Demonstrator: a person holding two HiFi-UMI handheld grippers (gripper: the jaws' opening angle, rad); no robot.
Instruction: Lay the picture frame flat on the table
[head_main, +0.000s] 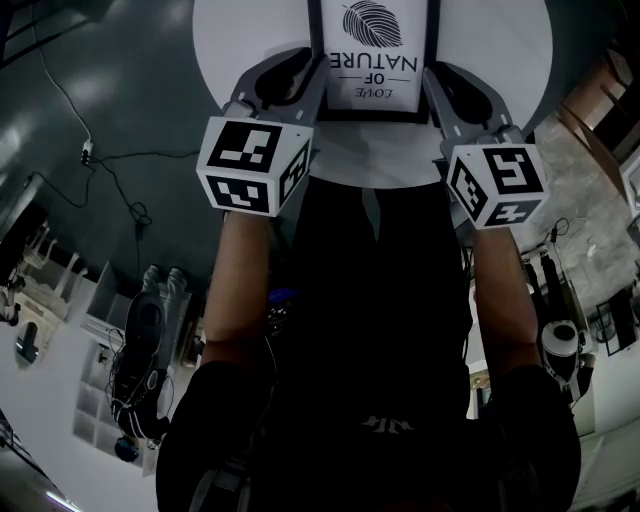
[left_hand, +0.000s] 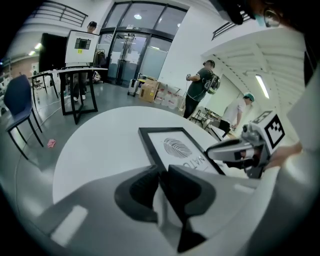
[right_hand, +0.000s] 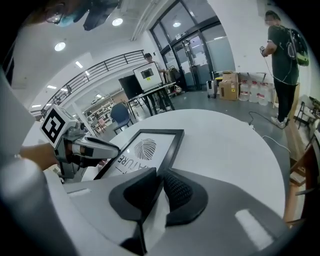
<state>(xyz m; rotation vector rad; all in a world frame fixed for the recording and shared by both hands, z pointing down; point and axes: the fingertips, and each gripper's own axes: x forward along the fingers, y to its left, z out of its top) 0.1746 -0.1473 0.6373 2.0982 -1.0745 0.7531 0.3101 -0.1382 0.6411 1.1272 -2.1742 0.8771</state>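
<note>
Round white bench in a big glass-fronted hall, grey floor all around. On it the picture frame sits at 12 o'clock in the head view, leaf print facing up, looking flat or near enough. The left gripper is pinched on its 9 o'clock edge and the right gripper is clamped on the 3 o'clock edge.

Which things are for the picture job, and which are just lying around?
For the job: black picture frame with a leaf print, round white table, left gripper, right gripper (both clamp the frame's edges).
Just lying about: blue chair, brown cardboard boxes, trailing black cable.
</note>
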